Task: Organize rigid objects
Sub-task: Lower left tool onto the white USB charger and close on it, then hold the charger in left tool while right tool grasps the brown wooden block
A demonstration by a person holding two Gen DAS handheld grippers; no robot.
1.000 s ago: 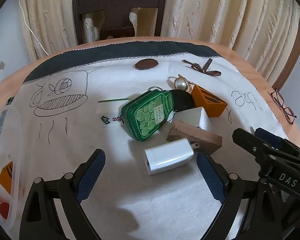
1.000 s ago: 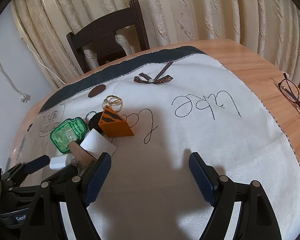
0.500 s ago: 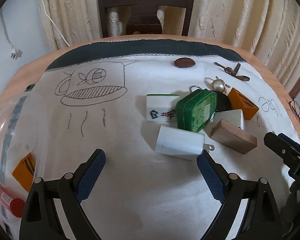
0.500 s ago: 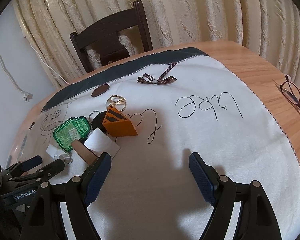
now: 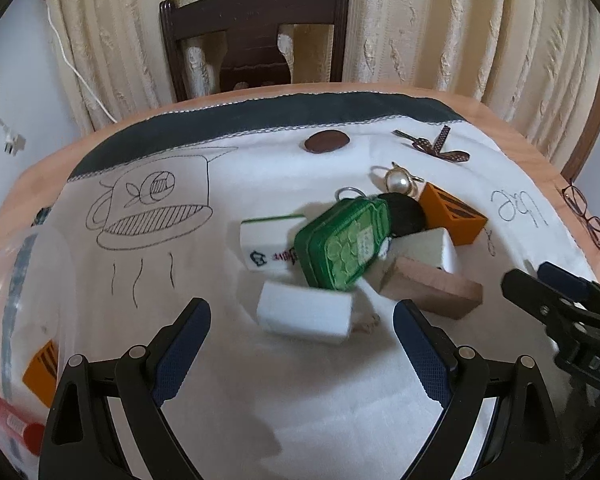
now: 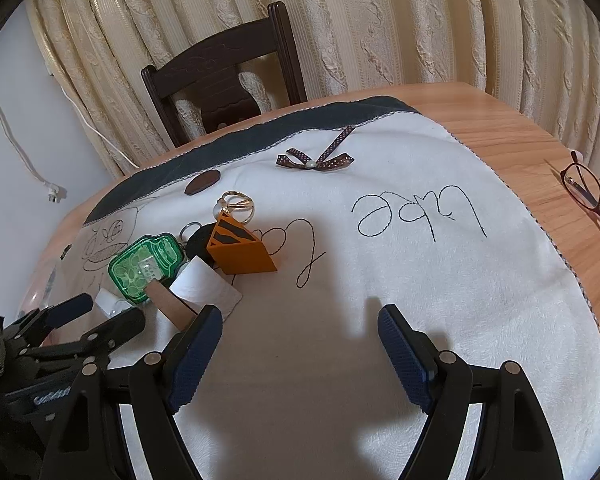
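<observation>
While our left gripper (image 5: 302, 354) hangs wide open and empty just short of the white charger (image 5: 306, 318), the green tin (image 5: 342, 250) leans over the charger's far edge (a careless closing could topple it). Since a second ago we have drawn closer and squared up. Our right gripper (image 6: 300, 354), equally wide and empty, waits over bare cloth (image 6: 420, 272).
</observation>
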